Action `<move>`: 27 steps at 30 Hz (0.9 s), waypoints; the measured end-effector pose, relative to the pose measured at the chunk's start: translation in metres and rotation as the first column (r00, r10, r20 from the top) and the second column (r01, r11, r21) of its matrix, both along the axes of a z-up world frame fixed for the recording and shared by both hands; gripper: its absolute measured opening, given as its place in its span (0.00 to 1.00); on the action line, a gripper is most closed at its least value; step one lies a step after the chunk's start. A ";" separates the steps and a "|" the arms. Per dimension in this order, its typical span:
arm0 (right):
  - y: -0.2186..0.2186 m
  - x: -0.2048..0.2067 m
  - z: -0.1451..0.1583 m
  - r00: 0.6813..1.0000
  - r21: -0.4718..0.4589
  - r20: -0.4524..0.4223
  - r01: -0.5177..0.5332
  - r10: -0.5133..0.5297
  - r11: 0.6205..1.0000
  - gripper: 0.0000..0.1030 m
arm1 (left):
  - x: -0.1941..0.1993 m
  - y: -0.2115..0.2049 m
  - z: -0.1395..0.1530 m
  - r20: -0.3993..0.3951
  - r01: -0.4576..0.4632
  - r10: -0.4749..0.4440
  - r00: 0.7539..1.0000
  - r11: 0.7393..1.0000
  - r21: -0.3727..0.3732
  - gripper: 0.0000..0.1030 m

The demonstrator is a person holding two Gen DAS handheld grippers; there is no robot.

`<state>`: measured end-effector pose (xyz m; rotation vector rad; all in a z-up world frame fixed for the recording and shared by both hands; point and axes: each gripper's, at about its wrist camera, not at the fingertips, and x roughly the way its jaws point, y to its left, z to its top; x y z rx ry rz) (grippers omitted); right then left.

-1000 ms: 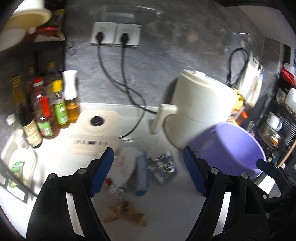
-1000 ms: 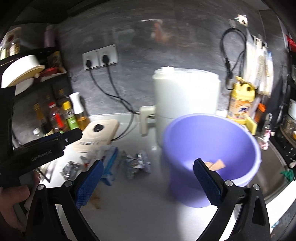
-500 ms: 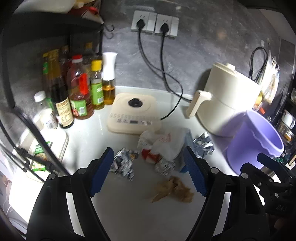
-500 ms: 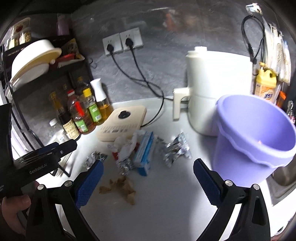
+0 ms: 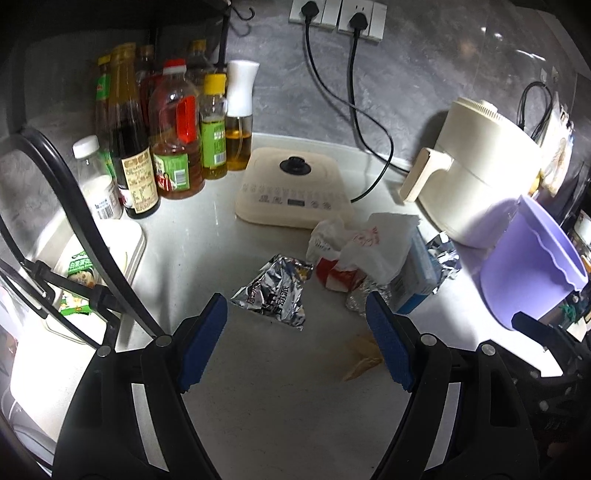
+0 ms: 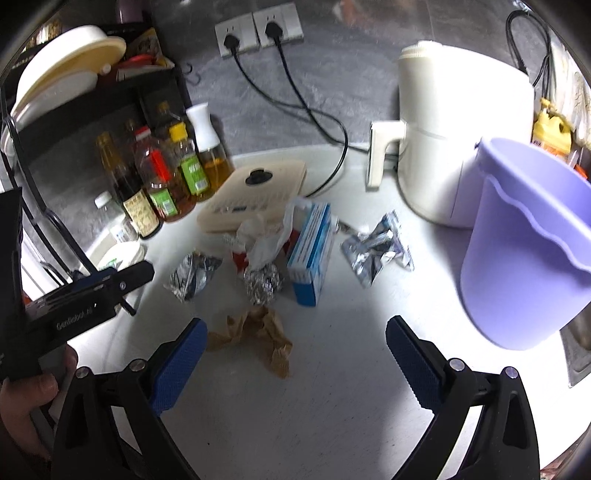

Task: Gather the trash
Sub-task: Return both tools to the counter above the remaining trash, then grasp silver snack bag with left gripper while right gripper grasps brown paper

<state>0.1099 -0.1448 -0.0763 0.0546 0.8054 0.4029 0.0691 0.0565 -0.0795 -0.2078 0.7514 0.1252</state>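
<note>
Left gripper jaws wide apart, nothing between them, hovering over white counter just short of a flattened silver foil wrapper; right gripper also spread wide and empty, blue pads either side of a crumpled brown paper scrap lying on the counter. Trash is clustered mid-counter: foil ball just beyond the brown scrap, white plastic bag with red print bunched over a red-and-white wrapper, blue-and-white carton lying on its side touching the bag, second crinkled foil wrapper to the right of the carton, apart from it. Purple bucket stands upright at the right end of the counter, near the second foil wrapper, beside a cream air fryer. Behind the trash a cream induction cooktop, touching or nearly touching the bag, can't tell which. Row of sauce and oil bottles at back left against the grey wall, two black plugs in wall sockets above. In the right wrist view the left gripper's body shows at left edge, held in a hand
</note>
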 end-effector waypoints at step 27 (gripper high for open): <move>0.012 0.026 -0.064 0.988 0.034 -0.151 -0.016 0.021 0.999 0.12 | 0.062 0.005 -0.048 -0.082 0.053 -0.050 0.995 0.998 0.038 0.73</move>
